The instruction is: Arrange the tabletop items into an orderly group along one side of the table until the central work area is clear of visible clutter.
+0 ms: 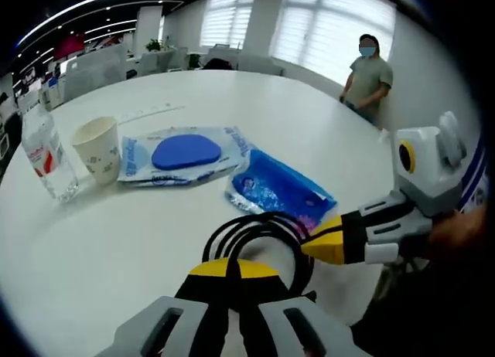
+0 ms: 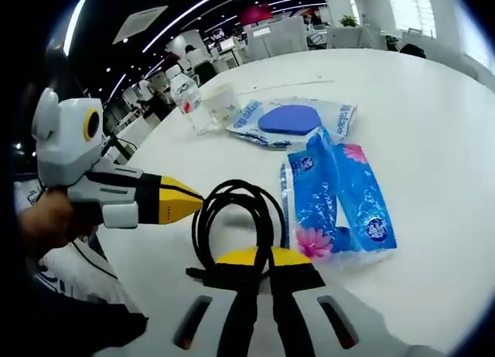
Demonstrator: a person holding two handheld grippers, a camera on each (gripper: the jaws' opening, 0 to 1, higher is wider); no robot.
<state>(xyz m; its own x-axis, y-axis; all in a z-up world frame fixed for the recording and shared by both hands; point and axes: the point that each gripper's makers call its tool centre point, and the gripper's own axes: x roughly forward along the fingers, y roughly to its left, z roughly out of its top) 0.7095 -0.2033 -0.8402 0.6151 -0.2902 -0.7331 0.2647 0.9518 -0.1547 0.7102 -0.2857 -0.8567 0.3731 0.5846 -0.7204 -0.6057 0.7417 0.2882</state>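
Note:
A coiled black cable [image 1: 259,222] lies on the white round table [image 1: 255,110] near its edge. My left gripper [image 1: 232,268] is shut on the near side of the coil, a strand running between its yellow tips. My right gripper [image 1: 321,245] comes in from the right, its yellow tip shut against the coil's right side. In the right gripper view, the right gripper [image 2: 259,256] is shut on the cable [image 2: 232,188], and the left gripper [image 2: 186,202] meets the coil from the left.
Beyond the cable lie a blue tissue packet [image 1: 278,188] and a wipes pack with a blue lid [image 1: 186,152]. A paper cup [image 1: 97,147] and a water bottle [image 1: 46,152] stand to their left. A person [image 1: 370,71] stands by the far wall.

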